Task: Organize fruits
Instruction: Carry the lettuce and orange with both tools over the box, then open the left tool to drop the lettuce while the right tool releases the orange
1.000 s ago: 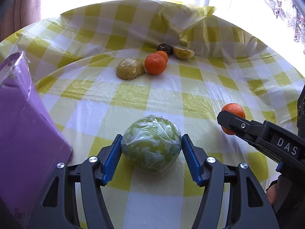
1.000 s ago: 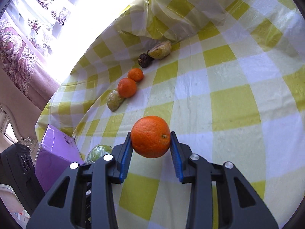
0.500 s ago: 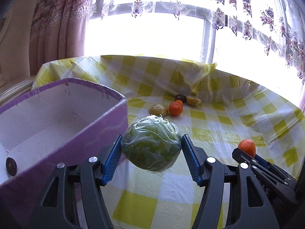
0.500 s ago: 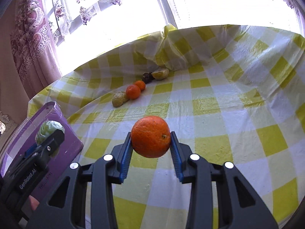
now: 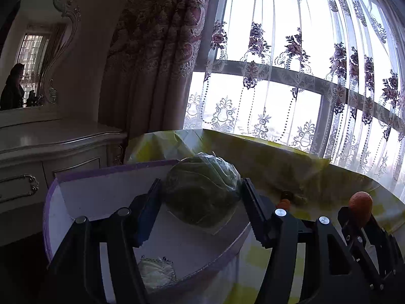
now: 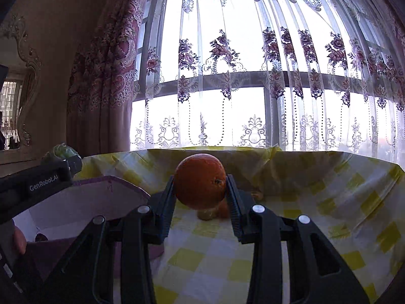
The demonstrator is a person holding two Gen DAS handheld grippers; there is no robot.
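Note:
My left gripper (image 5: pixel 201 197) is shut on a plastic-wrapped green cabbage (image 5: pixel 200 192) and holds it over the open purple box (image 5: pixel 101 174), above its white inside. My right gripper (image 6: pixel 201 192) is shut on a large orange (image 6: pixel 200 179), held above the yellow checked tablecloth (image 6: pixel 329 197) just right of the box (image 6: pixel 114 182). In the left wrist view the right gripper with the orange (image 5: pixel 360 201) shows at the right. In the right wrist view the left gripper with the cabbage (image 6: pixel 62 152) shows at the left.
A pale wrapped item (image 5: pixel 157 271) lies in the box bottom. More fruit lies on the table beyond the orange (image 6: pixel 210 212), partly hidden. A white dresser (image 5: pixel 50 147) stands left of the table. Curtains and a bright window are behind.
Both grippers have lifted and tilted up. The left one has carried the cabbage left, from beside the box to over its opening. The right one still holds the orange, now nearer the box.

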